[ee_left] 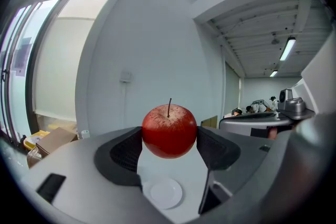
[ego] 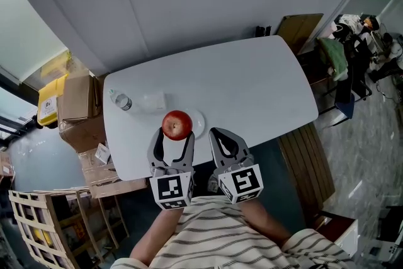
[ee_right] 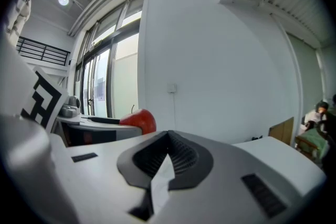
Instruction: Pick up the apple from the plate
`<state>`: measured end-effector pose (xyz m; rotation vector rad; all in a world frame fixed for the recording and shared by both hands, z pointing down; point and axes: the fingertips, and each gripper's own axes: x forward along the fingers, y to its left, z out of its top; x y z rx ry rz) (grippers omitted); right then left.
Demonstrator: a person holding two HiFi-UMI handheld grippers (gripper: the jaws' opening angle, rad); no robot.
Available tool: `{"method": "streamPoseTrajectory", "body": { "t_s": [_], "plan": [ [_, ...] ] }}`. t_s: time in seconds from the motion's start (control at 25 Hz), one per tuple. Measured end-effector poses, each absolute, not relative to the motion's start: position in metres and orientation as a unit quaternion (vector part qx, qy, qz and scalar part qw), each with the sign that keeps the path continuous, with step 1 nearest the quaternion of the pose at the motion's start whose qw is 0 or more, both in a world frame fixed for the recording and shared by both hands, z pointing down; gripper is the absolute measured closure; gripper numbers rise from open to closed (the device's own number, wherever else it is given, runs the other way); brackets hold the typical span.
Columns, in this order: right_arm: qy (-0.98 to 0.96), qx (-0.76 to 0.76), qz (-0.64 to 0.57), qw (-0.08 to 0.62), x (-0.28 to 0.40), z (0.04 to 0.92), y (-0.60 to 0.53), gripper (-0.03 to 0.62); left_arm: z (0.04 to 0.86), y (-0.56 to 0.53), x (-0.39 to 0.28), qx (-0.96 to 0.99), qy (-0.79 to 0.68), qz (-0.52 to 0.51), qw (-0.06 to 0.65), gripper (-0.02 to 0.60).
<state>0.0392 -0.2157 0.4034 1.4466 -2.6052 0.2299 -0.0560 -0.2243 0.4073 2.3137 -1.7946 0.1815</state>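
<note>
A red apple [ego: 177, 125] [ee_left: 169, 130] with a thin stem is lifted off the table, clamped between the dark pads of my left gripper [ego: 172, 136] [ee_left: 169, 145]. Below it the small white plate [ee_left: 166, 192] [ego: 198, 122] lies bare on the white table [ego: 252, 85]. My right gripper [ego: 222, 135] [ee_right: 167, 161] is held beside the left one, its jaws pressed together with nothing between them. The apple [ee_right: 139, 119] shows at the left in the right gripper view.
A clear water bottle [ego: 120, 100] lies near the table's left end. Cardboard boxes [ego: 79, 107] and a wooden crate [ego: 38, 223] stand to the left of the table. A wooden bench [ego: 308, 160] sits at its right, and office clutter [ego: 352, 47] beyond.
</note>
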Motion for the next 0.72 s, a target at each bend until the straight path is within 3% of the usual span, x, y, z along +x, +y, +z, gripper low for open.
{"method": "streamPoseTrajectory", "body": {
  "t_s": [0.72],
  "plan": [
    [-0.868, 0.485, 0.073, 0.072, 0.0433, 0.4033, -0.2225, 0.591, 0.408, -0.2251, -0.054, 0.782, -0.615, 0.06, 0.087, 0.25]
  ]
}}
